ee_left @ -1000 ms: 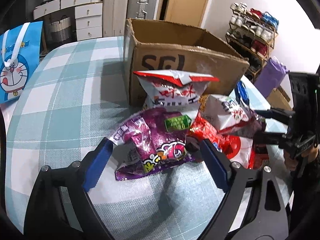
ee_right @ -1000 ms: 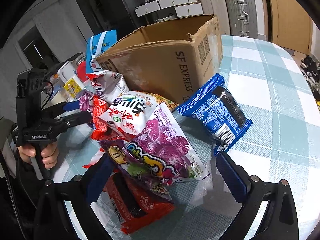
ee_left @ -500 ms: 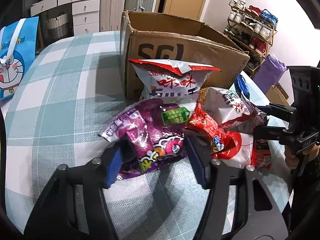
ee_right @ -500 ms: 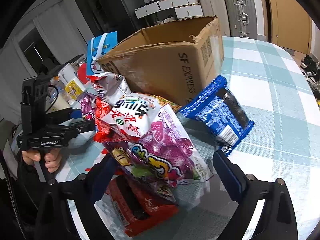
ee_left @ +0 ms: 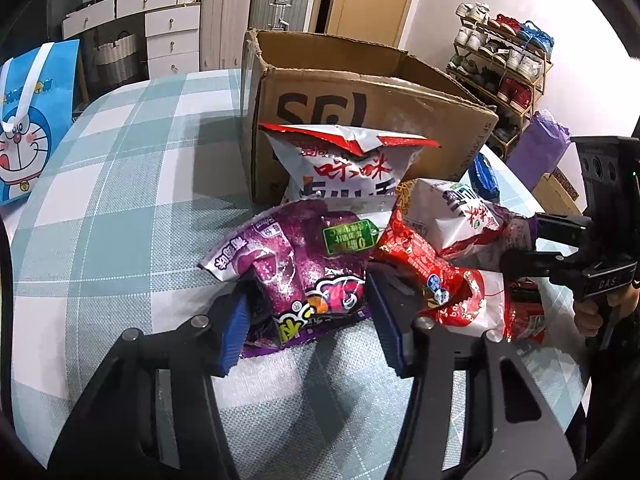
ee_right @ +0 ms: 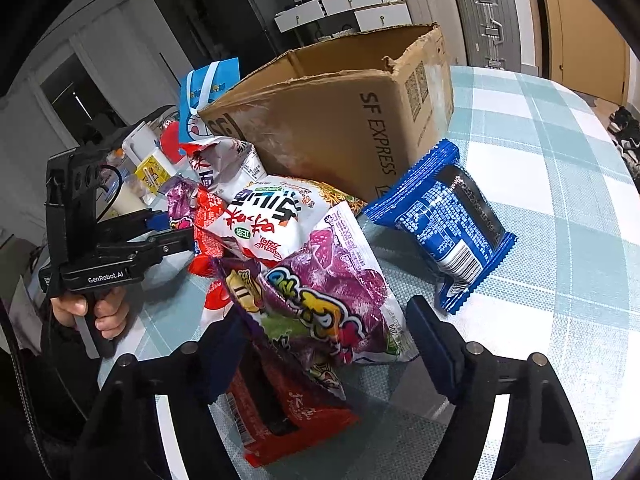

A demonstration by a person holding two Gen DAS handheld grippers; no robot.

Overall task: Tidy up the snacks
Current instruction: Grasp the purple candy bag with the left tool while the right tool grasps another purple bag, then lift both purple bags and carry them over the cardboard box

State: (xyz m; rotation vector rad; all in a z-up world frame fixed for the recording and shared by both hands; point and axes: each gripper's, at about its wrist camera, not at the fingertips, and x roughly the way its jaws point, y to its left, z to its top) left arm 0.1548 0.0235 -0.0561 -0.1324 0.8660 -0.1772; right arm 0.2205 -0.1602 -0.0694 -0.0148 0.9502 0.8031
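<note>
Since the snacks lie heaped against the front wall of the cardboard box (ee_left: 320, 108), each gripper takes a loose bag from the near side of the pile, probably so either can be lifted over the box rim without dragging the rest. On the left, the left gripper (ee_left: 306, 292) has just been closing, and its blue pads now press both sides of the purple chip bag (ee_left: 304, 256), which rests on the tabletop (ee_left: 120, 200) with bare checked cloth open towards the left edge. Further right, the right gripper (ee_right: 326, 316) has also just been closing; its pads appear to meet the edges of the purple candy bag (ee_right: 328, 280), which lies on top of a red packet (ee_right: 288, 412). A blue packet (ee_right: 448, 216) sits apart beside the box's right corner, with free cloth out to the right edge.
</note>
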